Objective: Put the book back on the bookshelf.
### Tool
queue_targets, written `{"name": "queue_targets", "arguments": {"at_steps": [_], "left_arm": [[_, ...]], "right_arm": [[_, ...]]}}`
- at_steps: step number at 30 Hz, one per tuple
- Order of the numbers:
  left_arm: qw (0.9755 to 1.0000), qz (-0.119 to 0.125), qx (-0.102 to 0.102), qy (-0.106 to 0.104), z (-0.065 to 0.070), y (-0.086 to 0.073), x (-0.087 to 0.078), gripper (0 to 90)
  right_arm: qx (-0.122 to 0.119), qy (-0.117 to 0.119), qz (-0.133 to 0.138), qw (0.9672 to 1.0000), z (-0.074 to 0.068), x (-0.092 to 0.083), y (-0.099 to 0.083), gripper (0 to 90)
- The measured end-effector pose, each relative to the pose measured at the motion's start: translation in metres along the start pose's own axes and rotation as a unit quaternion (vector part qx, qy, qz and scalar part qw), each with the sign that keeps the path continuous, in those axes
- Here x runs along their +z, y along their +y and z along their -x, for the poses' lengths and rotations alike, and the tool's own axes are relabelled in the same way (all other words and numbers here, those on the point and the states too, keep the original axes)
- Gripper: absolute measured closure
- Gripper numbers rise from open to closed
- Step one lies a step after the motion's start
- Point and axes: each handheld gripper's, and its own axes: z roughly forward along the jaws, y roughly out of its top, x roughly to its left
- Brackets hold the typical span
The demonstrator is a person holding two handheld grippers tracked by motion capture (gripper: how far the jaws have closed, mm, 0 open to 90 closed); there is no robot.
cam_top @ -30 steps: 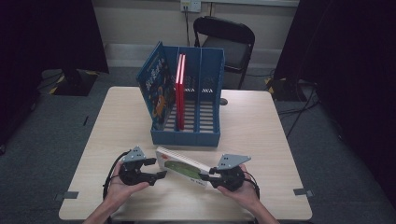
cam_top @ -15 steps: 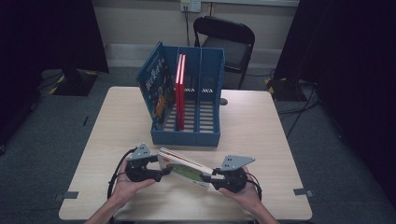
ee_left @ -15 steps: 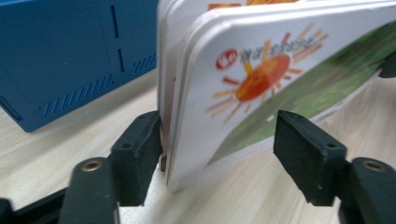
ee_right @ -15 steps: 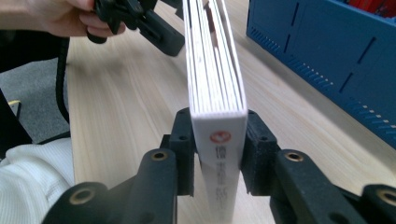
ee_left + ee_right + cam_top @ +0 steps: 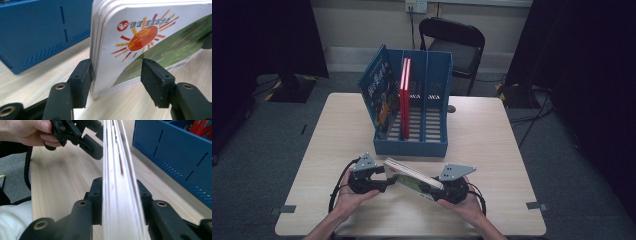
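Note:
A white board book (image 5: 412, 177) with a sun and a green field on its cover (image 5: 150, 37) is held on edge, tilted, just above the table's front. My right gripper (image 5: 443, 191) is shut on its right end; both pads (image 5: 97, 195) lie against the book's faces (image 5: 117, 157), though the jaws have just eased slightly. My left gripper (image 5: 384, 182) has the book's left corner between its jaws, which have just been closing. The left pad (image 5: 83, 77) touches the back; the right pad (image 5: 152, 77) stands off the cover. So the left gripper (image 5: 116, 70) is open.
A blue three-slot file holder (image 5: 412, 147) stands mid-table, close behind the book (image 5: 37, 30) (image 5: 175, 157). It holds a red book (image 5: 404, 95) upright and a blue picture book (image 5: 379, 95) leaning at its left. A black chair (image 5: 457, 47) is beyond the table. Cables trail from both grippers.
The left gripper has slid right onto the book's left corner and its jaws have narrowed around it. The right gripper has kept its hold and its place.

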Motion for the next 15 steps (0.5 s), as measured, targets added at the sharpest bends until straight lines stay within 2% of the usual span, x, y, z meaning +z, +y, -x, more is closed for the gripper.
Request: {"name": "queue_targets", "arguments": {"at_steps": [3,15], "left_arm": [[1.0,-0.002,0.007,-0.006,0.0037,0.0009,0.0024,44.5],[1.0,-0.002,0.002,-0.008,0.0055,0.0013,0.0036,45.0]], "right_arm": [[-0.005,-0.002,0.001,1.0,-0.0012,0.0008,0.0009,69.1],[-0.019,-0.017,-0.011,0.9996,-0.0045,0.0058,0.0009,69.6]]}}
